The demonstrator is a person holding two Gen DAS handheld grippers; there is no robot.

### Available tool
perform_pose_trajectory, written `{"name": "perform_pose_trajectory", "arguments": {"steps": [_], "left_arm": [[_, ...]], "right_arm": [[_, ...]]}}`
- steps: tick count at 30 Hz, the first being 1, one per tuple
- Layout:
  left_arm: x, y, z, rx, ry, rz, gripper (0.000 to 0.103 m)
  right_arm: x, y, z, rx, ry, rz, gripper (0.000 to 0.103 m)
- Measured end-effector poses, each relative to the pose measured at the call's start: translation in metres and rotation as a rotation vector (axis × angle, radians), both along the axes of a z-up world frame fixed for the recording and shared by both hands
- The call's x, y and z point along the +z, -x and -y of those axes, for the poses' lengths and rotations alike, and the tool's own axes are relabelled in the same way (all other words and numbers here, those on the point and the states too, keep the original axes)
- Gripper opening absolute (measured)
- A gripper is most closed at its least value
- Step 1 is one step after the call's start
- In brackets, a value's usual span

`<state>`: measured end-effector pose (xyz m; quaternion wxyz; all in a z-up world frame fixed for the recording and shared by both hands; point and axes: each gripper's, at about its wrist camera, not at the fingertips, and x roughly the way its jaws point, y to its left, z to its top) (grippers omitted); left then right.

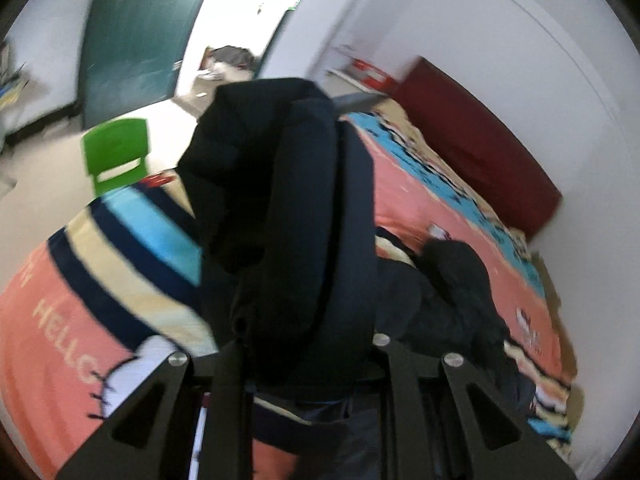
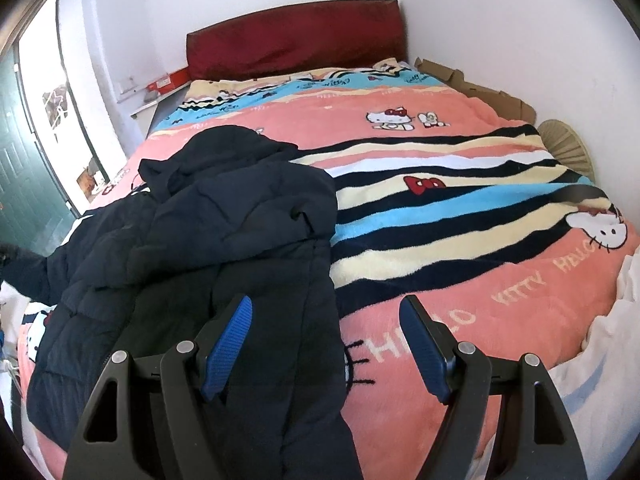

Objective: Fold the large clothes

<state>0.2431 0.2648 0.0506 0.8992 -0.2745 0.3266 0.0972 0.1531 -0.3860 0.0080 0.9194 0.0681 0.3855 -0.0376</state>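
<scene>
Left wrist view is filled at its centre by a thick fold of the dark navy puffer jacket [image 1: 280, 208], lifted off the bed and bulging up from between the fingers of the left gripper [image 1: 304, 352]; its jaws are clamped tight on that fabric, the pads buried in it. More of the jacket trails down toward 4 o'clock onto the Hello Kitty blanket [image 1: 80, 288]. A green plastic chair [image 1: 116, 156] stands off at 10 o'clock, the dark red headboard [image 1: 480, 140] at 2 o'clock, and a green door [image 1: 136, 40] at 11 o'clock.

From the right wrist, the jacket's bulk lies crumpled on the blanket's left half, from 9 o'clock down to 6 o'clock. The right gripper [image 2: 326, 328] hangs with its jaws wide apart, nothing pinched; its left blue pad [image 2: 228, 348] sits over the jacket's hem, the other over bare pink blanket. Flattened cardboard [image 2: 480, 88] lies at 1 o'clock beside the wall.
</scene>
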Motion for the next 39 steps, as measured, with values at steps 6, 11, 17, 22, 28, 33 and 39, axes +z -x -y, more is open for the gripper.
{"name": "perform_pose_trajectory", "arguments": {"steps": [6, 11, 17, 22, 28, 33, 39], "left_arm": [[0.026, -0.032, 0.095, -0.184, -0.093, 0.02, 0.018], [0.039, -0.051, 0.178, -0.359, -0.124, 0.041, 0.018], [0.025, -0.065, 0.283, -0.57, -0.185, 0.014, 0.018], [-0.011, -0.066, 0.353, -0.692, -0.277, -0.057, 0.017], [-0.043, -0.053, 0.4, -0.785, -0.357, -0.096, 0.018], [-0.062, -0.045, 0.424, -0.869, -0.404, -0.141, 0.018], [-0.094, -0.042, 0.434, -0.918, -0.429, -0.193, 0.021]], "right_arm": [[0.0, -0.001, 0.005, -0.007, -0.004, 0.01, 0.075], [-0.002, -0.003, 0.009, -0.014, -0.008, 0.007, 0.075], [-0.006, -0.003, 0.015, -0.026, -0.005, 0.0, 0.075], [-0.01, -0.005, 0.019, -0.03, -0.004, -0.007, 0.075], [-0.017, -0.007, 0.018, -0.027, -0.006, -0.021, 0.075], [-0.022, -0.008, 0.017, -0.028, -0.008, -0.033, 0.075], [-0.021, -0.008, 0.017, -0.031, -0.009, -0.033, 0.075]]}}
